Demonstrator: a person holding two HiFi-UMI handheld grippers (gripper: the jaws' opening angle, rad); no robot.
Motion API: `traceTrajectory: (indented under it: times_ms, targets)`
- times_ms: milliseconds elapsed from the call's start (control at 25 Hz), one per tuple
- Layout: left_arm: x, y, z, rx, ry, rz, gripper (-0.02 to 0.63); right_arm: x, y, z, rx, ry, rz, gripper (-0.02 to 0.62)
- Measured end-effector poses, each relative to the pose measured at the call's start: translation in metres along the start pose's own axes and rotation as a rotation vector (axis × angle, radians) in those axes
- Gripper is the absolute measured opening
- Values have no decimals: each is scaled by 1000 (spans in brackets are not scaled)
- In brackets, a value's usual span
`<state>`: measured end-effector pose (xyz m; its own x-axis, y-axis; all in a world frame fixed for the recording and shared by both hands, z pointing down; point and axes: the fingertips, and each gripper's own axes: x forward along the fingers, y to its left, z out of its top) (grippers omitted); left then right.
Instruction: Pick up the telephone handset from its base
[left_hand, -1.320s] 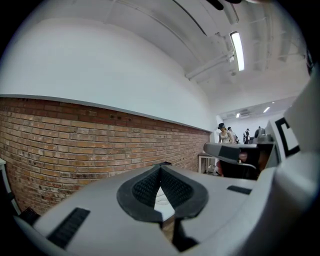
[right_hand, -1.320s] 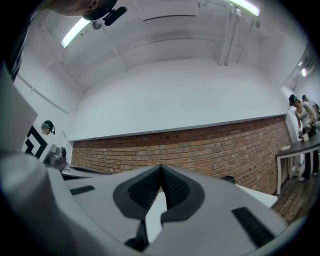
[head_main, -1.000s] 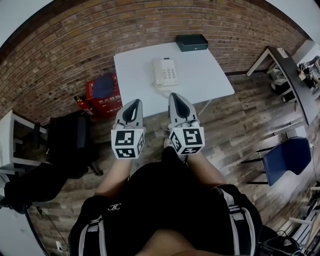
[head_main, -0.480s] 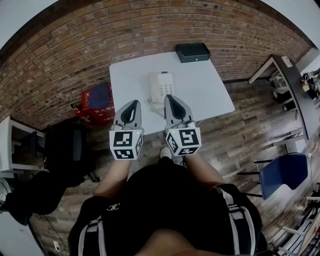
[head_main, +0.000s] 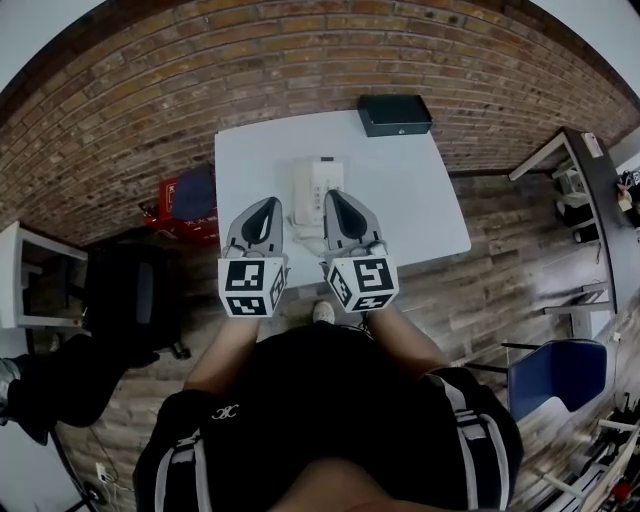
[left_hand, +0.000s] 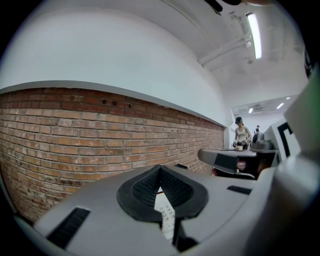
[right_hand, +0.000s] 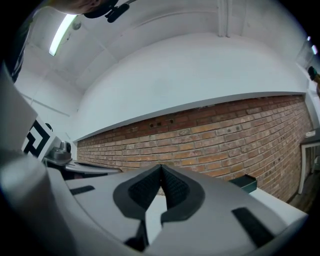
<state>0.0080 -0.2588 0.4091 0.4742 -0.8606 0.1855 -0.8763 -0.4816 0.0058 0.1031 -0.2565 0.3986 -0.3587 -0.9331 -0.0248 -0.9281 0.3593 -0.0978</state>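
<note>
Two grippers side by side above the near edge of the white surface (head_main: 420, 200): left gripper (head_main: 269, 202) and right gripper (head_main: 331, 194), each with jaws pressed together at the tips, clamped on nothing. White telephone (head_main: 318, 176) just beyond those tips, near the middle of the surface, handset (head_main: 301, 192) lying on its base along the left side. Right gripper overlapping the telephone's near right part in the head view. Keypad glimpsed beneath the closed pads in the left gripper view. Black box (head_main: 395, 114) at the far right corner, well apart from the telephone. Brick wall (head_main: 120, 90) behind. Red box (head_main: 170, 192) on the wooden floor (head_main: 500, 270) left of the surface, black chair (head_main: 128, 292) nearer, blue chair (head_main: 550, 375) off to the right.
</note>
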Motion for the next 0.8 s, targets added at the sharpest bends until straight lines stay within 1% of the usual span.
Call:
traceTrajectory:
  times_ms: [200, 400, 520, 800]
  targets:
    - [19, 1, -3, -12, 16, 30, 2, 21, -17, -9, 17, 27, 30, -3]
    - [31, 18, -7, -23, 28, 39, 2, 43, -14, -22, 13, 51, 38, -3]
    - [38, 32, -8, -23, 36, 34, 2, 59, -14, -32, 1, 62, 14, -2]
    - [48, 54, -17, -11, 62, -2, 2, 90, -18, -73, 34, 145, -49, -3]
